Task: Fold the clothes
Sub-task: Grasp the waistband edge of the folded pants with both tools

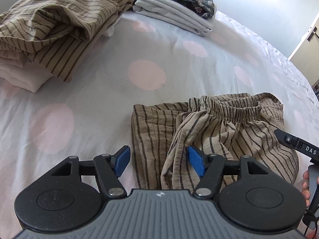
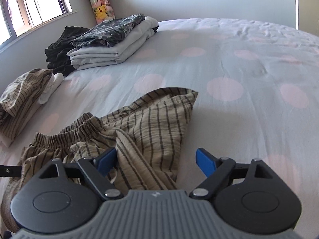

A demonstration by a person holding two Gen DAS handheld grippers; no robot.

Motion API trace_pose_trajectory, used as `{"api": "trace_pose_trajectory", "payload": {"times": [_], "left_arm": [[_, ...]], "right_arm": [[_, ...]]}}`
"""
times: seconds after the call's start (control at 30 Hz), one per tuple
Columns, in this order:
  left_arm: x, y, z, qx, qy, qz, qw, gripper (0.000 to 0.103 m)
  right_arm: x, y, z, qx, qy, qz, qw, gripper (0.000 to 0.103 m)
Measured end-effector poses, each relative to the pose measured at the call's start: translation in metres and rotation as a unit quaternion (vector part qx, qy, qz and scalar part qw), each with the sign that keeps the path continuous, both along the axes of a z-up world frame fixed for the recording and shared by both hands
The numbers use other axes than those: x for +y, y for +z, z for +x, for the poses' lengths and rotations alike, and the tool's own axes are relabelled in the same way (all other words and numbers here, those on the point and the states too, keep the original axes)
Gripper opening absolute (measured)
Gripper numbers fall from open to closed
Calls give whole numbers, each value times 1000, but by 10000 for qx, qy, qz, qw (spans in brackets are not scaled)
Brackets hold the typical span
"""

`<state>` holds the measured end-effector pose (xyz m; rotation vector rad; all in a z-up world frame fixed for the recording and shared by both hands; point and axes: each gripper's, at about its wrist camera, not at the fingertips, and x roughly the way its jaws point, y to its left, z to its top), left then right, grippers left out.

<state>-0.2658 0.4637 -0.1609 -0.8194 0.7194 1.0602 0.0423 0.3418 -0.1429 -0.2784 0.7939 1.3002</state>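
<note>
My left gripper [image 1: 157, 160] hovers with jaws released over the left edge of the striped shorts [image 1: 215, 139], which lie rumpled on the dotted bed [image 1: 99, 103]. My right gripper [image 2: 156, 162], jaws likewise spread, straddles their right leg.

I count one pair of striped shorts [image 2: 151, 123] loose on the bed [image 2: 239, 63] in front of me. Beyond them I count two stacks of folded clothes. The nearer stack holds one striped tan garment [image 1: 49, 31] over one white piece [image 1: 18, 75]. The farther stack has one dark floral garment [image 2: 111, 29] on one pale grey folded piece [image 2: 111, 53], with one black garment [image 2: 59, 49] beside it. One column of plush toys [image 2: 100, 4] stands in the corner by one window [image 2: 33, 2].
</note>
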Motion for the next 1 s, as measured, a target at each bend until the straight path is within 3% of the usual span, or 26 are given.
{"api": "trace_pose_trajectory", "payload": {"times": [0.13,0.3,0.37,0.47,0.53,0.63,0.67,1.0], "left_arm": [[5,-8,4,117,-38,-57,9999,75],[5,-13,7,204,-100,5,9997,74],[4,-13,10,260,-164,104,9995,68],[1,-14,13,239,-283,205,9991,51],[0,-14,14,144,-303,223,9992,36],[0,-13,13,-70,-318,241,9992,14],[0,-13,13,-128,-322,255,9991,11],[-16,21,5,-594,-339,747,9949,7]], "right_arm": [[9,-8,-4,49,144,-122,9998,83],[16,-9,-14,-281,256,-153,9992,60],[16,-9,-18,-424,316,-126,9985,46],[14,-9,-23,-502,499,-50,9975,24],[14,-9,-26,-509,545,-8,9972,17],[13,-7,-30,-599,532,74,9968,12],[12,-5,-32,-645,523,114,9965,11],[-6,38,-55,-1049,297,593,9923,9]]}}
